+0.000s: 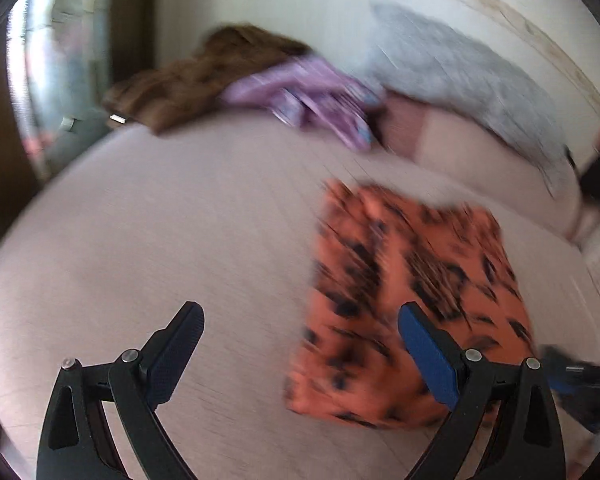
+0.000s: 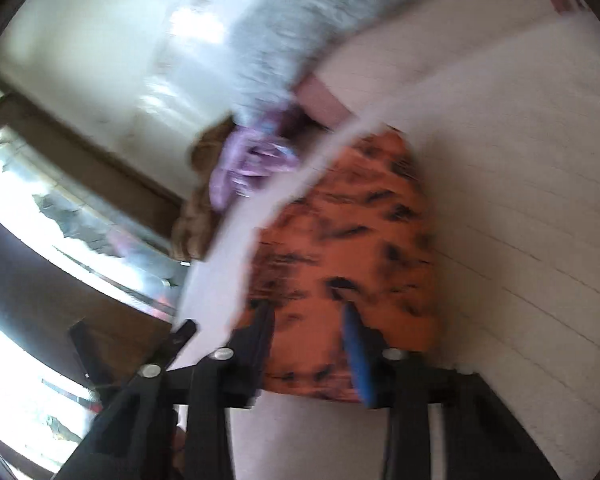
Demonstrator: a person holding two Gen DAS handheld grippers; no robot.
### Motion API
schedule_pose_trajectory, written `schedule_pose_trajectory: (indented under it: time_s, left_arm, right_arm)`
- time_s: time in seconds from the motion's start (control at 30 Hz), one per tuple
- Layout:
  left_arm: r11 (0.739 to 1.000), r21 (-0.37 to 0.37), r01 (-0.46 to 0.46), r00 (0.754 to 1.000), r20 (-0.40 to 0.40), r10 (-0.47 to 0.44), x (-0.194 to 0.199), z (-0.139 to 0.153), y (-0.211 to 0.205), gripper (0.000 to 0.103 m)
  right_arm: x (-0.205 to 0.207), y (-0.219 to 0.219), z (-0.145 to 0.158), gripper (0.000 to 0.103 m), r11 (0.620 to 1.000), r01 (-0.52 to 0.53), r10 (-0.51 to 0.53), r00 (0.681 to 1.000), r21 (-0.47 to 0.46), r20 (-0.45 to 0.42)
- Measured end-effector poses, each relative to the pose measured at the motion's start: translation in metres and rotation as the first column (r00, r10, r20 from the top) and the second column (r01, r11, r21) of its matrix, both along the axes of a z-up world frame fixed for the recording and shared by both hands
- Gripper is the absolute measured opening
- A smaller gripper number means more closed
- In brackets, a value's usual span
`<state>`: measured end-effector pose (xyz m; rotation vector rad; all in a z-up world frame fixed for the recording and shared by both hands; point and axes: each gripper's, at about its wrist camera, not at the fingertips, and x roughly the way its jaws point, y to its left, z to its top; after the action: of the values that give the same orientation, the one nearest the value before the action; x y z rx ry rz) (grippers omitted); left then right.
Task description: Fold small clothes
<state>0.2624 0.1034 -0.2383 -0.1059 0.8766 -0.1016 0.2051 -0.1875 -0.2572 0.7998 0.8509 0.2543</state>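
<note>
A folded orange garment with black marks [image 1: 404, 300] lies flat on the pale bed cover [image 1: 160, 220]. My left gripper [image 1: 300, 316] is open and empty, its fingers wide apart above the cover, the right finger over the garment's left part. In the right wrist view the same orange garment [image 2: 348, 240] lies just ahead of my right gripper [image 2: 308, 312], which is open with both fingers over the garment's near edge. The right gripper also shows at the left wrist view's right edge [image 1: 580, 376]. Both views are blurred by motion.
A purple garment [image 1: 312, 100] and a brown one [image 1: 204, 76] lie in a heap at the bed's far edge. A grey fuzzy pillow [image 1: 460, 76] lies at the back right. A window [image 2: 28, 184] and wooden frame are left of the bed.
</note>
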Motion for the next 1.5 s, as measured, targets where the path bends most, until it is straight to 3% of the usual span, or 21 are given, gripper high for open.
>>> schedule_pose_trajectory:
  time_s: [0.07, 0.1, 0.2, 0.3, 0.37, 0.43, 0.5, 0.57, 0.63, 0.7, 0.8, 0.87, 0.93, 1.07, 1.17, 1.23, 1.27, 1.37, 1.47, 1.5]
  left_arm:
    - [0.999, 0.03, 0.041, 0.996, -0.078, -0.039, 0.002, -0.017, -0.014, 0.062]
    - [0.998, 0.013, 0.062, 0.992, -0.112, -0.06, 0.003, -0.025, -0.017, 0.033]
    - [0.994, 0.041, 0.098, 0.993, -0.072, -0.094, -0.004, -0.021, -0.025, 0.027]
    - [0.995, 0.034, 0.095, 0.993, -0.068, -0.092, -0.003, -0.018, -0.026, 0.029]
    - [0.997, 0.018, 0.07, 0.994, -0.088, -0.068, 0.0, -0.02, -0.024, 0.039]
    - [1.0, 0.007, 0.029, 0.995, -0.097, -0.028, 0.005, -0.019, -0.02, 0.059]
    - [1.0, -0.003, 0.026, 0.996, -0.087, -0.026, 0.006, -0.018, -0.018, 0.061]
    - [0.999, -0.021, 0.037, 0.995, -0.087, -0.038, 0.01, -0.02, -0.018, 0.059]
    - [0.996, -0.066, 0.063, 0.993, -0.092, -0.069, 0.011, -0.022, -0.019, 0.027]
    - [0.996, -0.036, 0.08, 0.994, -0.073, -0.083, 0.009, -0.02, -0.025, 0.019]
    - [0.993, 0.023, 0.116, 0.993, -0.033, -0.115, 0.003, -0.015, -0.038, 0.014]
    - [0.991, 0.031, 0.133, 0.991, 0.007, -0.133, -0.003, -0.007, -0.041, 0.013]
    - [0.989, 0.029, 0.142, 0.989, 0.039, -0.143, -0.011, 0.001, -0.037, 0.012]
    - [0.989, 0.009, 0.148, 0.989, -0.011, -0.148, -0.014, -0.006, -0.031, 0.011]
    - [0.984, 0.081, 0.162, 0.987, -0.028, -0.16, -0.014, -0.017, -0.037, 0.011]
    - [0.98, 0.106, 0.167, 0.986, -0.022, -0.166, -0.015, -0.017, -0.038, 0.012]
    - [0.985, 0.076, 0.158, 0.987, -0.034, -0.155, -0.012, -0.015, -0.035, 0.013]
    - [0.993, 0.009, 0.114, 0.993, -0.03, -0.113, -0.007, -0.005, -0.026, 0.018]
    - [0.996, 0.03, 0.084, 0.996, 0.03, -0.085, -0.008, 0.007, -0.026, 0.023]
    - [0.996, 0.045, 0.078, 0.995, 0.052, -0.08, -0.009, 0.011, -0.027, 0.029]
  right_arm:
    - [0.01, 0.003, -0.028, 0.028, 0.999, -0.032, 0.031, 0.994, -0.005, -0.101]
    - [0.014, 0.008, -0.041, 0.026, 0.998, -0.058, 0.054, 0.988, -0.021, -0.145]
    - [0.018, 0.017, -0.03, 0.026, 0.99, -0.094, 0.08, 0.988, -0.102, -0.131]
    - [0.029, 0.021, -0.008, 0.026, 0.984, -0.113, 0.101, 0.991, -0.14, -0.089]
    - [0.044, 0.016, 0.011, 0.026, 0.981, -0.083, 0.077, 0.996, -0.175, -0.041]
    - [0.07, 0.014, 0.021, 0.026, 0.98, -0.042, 0.035, 0.999, -0.192, -0.039]
    - [0.09, 0.007, 0.024, 0.026, 0.977, -0.005, -0.002, 1.0, -0.215, -0.031]
    - [0.122, 0.003, 0.017, 0.027, 0.969, 0.017, -0.034, 0.997, -0.247, -0.064]
    - [0.15, -0.003, -0.011, 0.028, 0.976, 0.008, -0.044, 0.987, -0.219, -0.156]
    - [0.169, 0.001, -0.041, 0.028, 0.976, -0.046, -0.01, 0.967, -0.211, -0.255]
    - [0.172, 0.015, -0.031, 0.027, 0.95, -0.08, 0.008, 0.972, -0.303, -0.233]
    - [0.17, 0.022, -0.019, 0.029, 0.948, -0.098, 0.035, 0.977, -0.303, -0.209]
    - [0.166, 0.027, 0.0, 0.029, 0.968, -0.136, 0.113, 0.986, -0.209, -0.121]
    - [0.176, 0.055, 0.022, 0.029, 0.966, -0.223, 0.223, 0.975, -0.129, -0.014]
    - [0.2, 0.085, 0.003, 0.029, 0.948, -0.3, 0.293, 0.953, -0.108, -0.078]
    - [0.221, 0.104, -0.042, 0.029, 0.93, -0.363, 0.338, 0.909, -0.064, -0.242]
    - [0.223, 0.104, -0.051, 0.029, 0.941, -0.335, 0.316, 0.919, -0.045, -0.234]
    - [0.22, 0.093, -0.041, 0.029, 0.952, -0.307, 0.295, 0.928, -0.018, -0.225]
    - [0.194, 0.076, -0.019, 0.03, 0.955, -0.293, 0.281, 0.943, -0.047, -0.176]
    - [0.181, 0.069, -0.014, 0.03, 0.956, -0.29, 0.281, 0.947, -0.037, -0.153]
